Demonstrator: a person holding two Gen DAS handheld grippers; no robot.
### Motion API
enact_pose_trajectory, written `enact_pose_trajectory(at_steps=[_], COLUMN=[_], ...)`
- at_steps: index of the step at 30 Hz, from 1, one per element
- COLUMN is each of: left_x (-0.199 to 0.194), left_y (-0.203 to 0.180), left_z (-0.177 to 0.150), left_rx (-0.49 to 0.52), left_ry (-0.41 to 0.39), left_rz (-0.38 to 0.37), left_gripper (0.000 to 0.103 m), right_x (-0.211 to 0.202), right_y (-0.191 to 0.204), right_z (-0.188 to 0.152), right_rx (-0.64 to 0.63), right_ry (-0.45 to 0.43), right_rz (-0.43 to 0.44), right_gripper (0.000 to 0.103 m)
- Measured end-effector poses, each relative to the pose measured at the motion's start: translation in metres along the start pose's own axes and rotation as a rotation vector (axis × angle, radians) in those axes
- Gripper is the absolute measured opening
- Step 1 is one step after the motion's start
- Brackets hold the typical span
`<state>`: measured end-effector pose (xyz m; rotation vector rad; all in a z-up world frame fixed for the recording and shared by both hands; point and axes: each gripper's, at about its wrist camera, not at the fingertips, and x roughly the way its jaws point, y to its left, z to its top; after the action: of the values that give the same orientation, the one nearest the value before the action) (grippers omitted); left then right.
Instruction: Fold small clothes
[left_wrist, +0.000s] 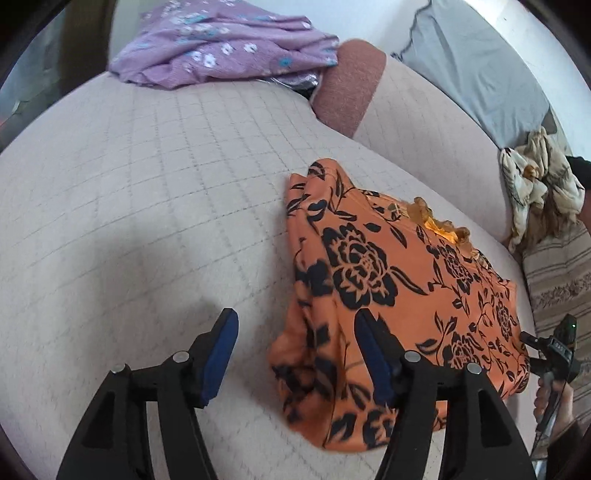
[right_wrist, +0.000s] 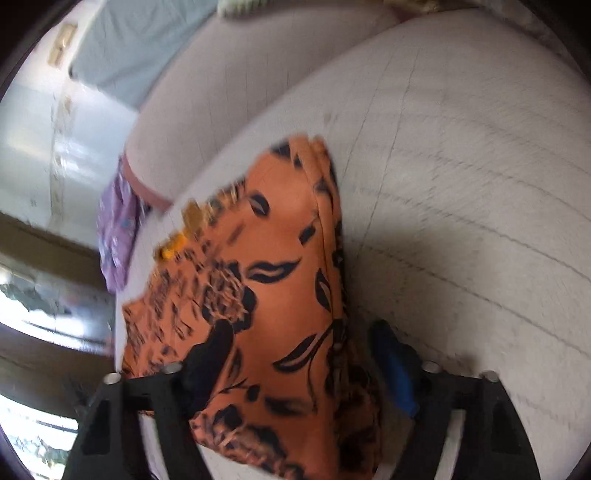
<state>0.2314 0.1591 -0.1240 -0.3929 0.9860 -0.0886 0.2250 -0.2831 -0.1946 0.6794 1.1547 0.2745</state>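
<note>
Motion-blurred throughout the right wrist view, smearing the orange floral garment and purple cloth at the left. Hidden under the right gripper, the garment's near part. Cut off at the left wrist view's right edge, a hand gripping a black handle.

A pale quilted cover is lying across the bed, its stitched grid showing. A dusty-pink bolster is resting at the far end. A grey pillow is leaning against the wall beyond it. A striped cloth with a floral band is lying at the right edge.
</note>
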Motion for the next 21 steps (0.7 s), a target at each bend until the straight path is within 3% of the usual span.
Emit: enact_pose_trajectory(at_steps=[4,6,7,8,9,11,12,15,21], left_x=[0.025,0.043,0.046,0.049,0.052,0.054,0.052,0.028,-0.073], left_y=[-0.012,-0.018,-0.022,-0.030,-0.035,-0.040,-0.044,-0.061,-0.090], left_z=[0.012,0.011,0.010,0.010,0.013,0.025,0.029,0.033,0.034], left_rx=[0.047,0.075,0.101,0.148,0.163,0.117,0.115,0.182,0.238], left_ry=[0.045,0.106,0.105,0.097,0.114,0.160,0.162,0.099,-0.055], left_rz=[-0.040,-0.055,-0.035,0.009,0.013,-0.007,0.008,0.026,-0.061], left_gripper=[0.066,0.067,0.067,0.055,0.034,0.016,0.014,0.012,0.012], right_x=[0.005,0.009,0.012,0.015,0.017,0.020,0.021,0.007,-0.074], right_y=[0.006,0.008,0.011,0.013,0.014,0.014,0.018,0.041,0.105], right_z=[-0.002,-0.004,-0.004,-0.004,-0.003,-0.002,-0.001,0.000,-0.002], right_rx=[-0.057,-0.070,-0.082,-0.095,-0.095,-0.074,-0.067,-0.088,-0.191], right_ry=[0.021,0.046,0.059,0.065,0.069,0.077,0.082,0.053,-0.033], right_rz=[0.004,0.006,-0.007,-0.023,-0.037,-0.062,-0.058,-0.052,0.044], right_gripper=[0.075,0.062,0.060,0.058,0.048,0.031,0.022,0.016,0.014])
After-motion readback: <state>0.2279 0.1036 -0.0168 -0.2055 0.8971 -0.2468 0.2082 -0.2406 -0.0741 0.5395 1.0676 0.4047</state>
